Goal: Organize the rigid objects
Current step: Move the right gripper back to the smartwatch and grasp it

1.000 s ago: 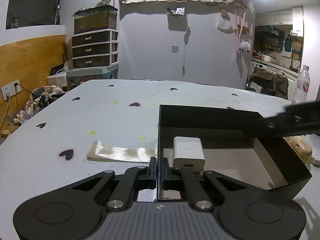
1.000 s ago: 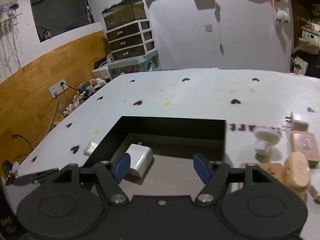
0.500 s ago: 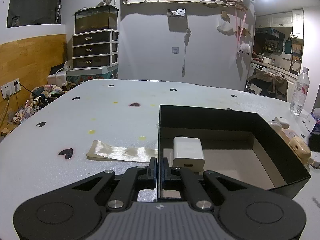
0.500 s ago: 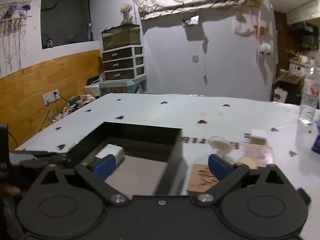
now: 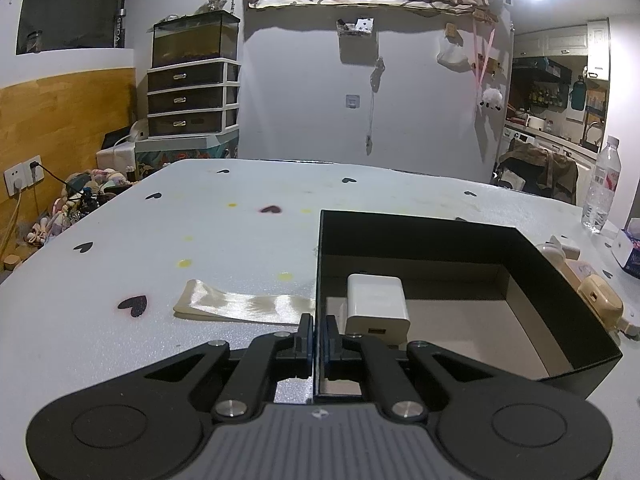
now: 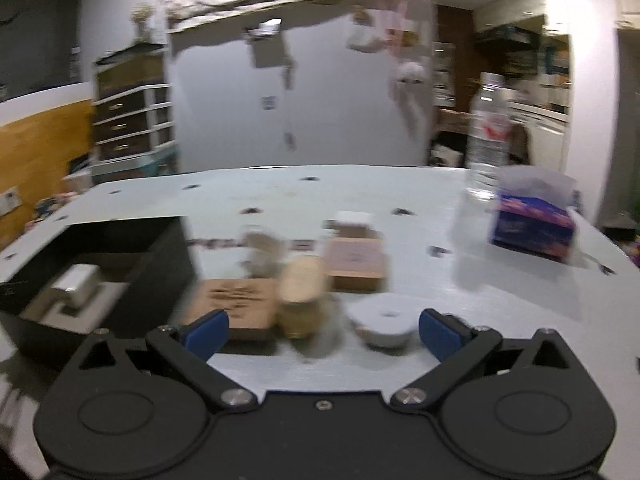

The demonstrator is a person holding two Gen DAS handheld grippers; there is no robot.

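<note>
Right wrist view: right tongs (image 6: pixel 322 330) spread wide and empty over bench (image 6: pixel 440 200), tan oval case (image 6: pixel 300 284) just ahead between pads, probably light, stiff, smooth-sided, best pinched across narrow flanks; left tongs (image 5: pixel 316 336) clamped on black box (image 5: pixel 520 248) wall.

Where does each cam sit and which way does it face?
Left wrist: on the left hand-held gripper, looking down its fingers, shut on the black box wall; white charger inside.
Right wrist: on the right hand-held gripper, open, facing loose items beside the box; blurred.
Shared: box, charger, tan case, water bottle.
</note>
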